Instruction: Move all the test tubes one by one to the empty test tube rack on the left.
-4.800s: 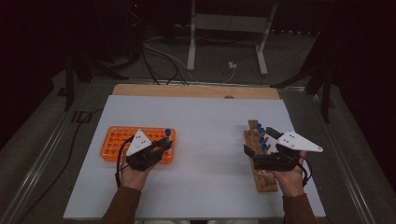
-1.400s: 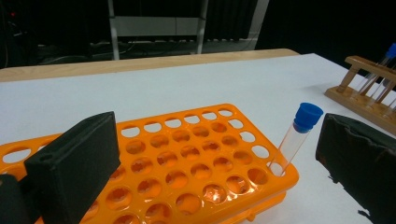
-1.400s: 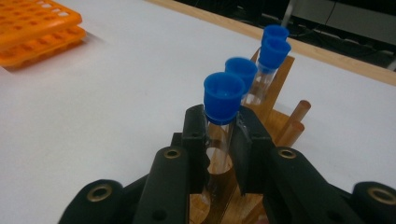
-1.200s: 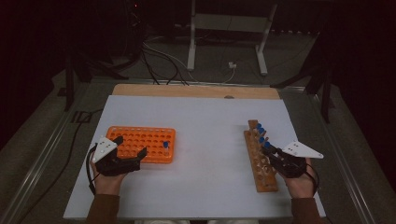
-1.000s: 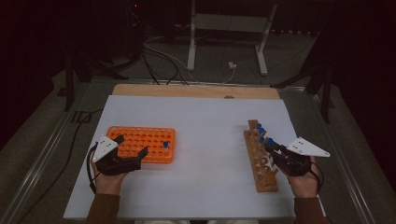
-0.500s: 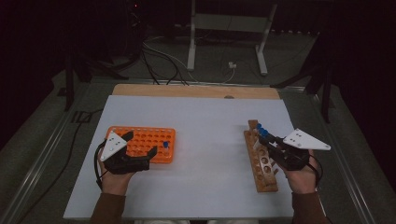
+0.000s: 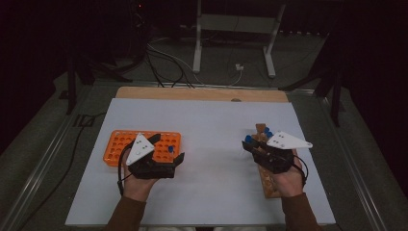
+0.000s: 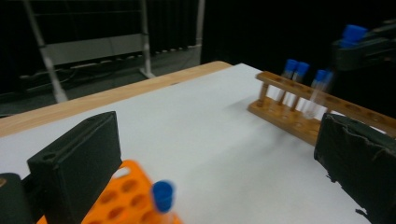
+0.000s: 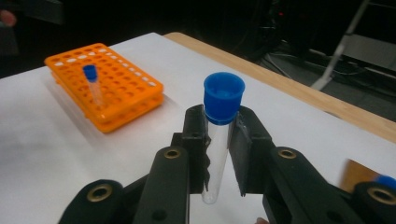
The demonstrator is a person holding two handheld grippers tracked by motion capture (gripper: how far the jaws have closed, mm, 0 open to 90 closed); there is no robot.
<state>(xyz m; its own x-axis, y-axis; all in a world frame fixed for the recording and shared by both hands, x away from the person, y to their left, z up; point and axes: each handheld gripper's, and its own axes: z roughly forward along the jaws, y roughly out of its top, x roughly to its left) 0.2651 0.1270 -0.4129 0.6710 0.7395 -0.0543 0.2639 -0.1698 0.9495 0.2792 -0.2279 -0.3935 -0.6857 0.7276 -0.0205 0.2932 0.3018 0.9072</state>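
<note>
The right gripper, jaws clamped on a blue-capped tube, has lifted it clear of the wooden rack toward the orange rack, where the left gripper waits wide open and empty.

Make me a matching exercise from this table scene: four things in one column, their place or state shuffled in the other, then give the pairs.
Things:
1. orange rack
2. wooden rack
3. right gripper
4. left gripper

States:
A. jaws apart, nothing between them
B. shut on a blue-capped tube
C. holds one blue-capped tube, other holes empty
D. holds several blue-capped tubes in a row

Pairs: 1-C, 2-D, 3-B, 4-A
</note>
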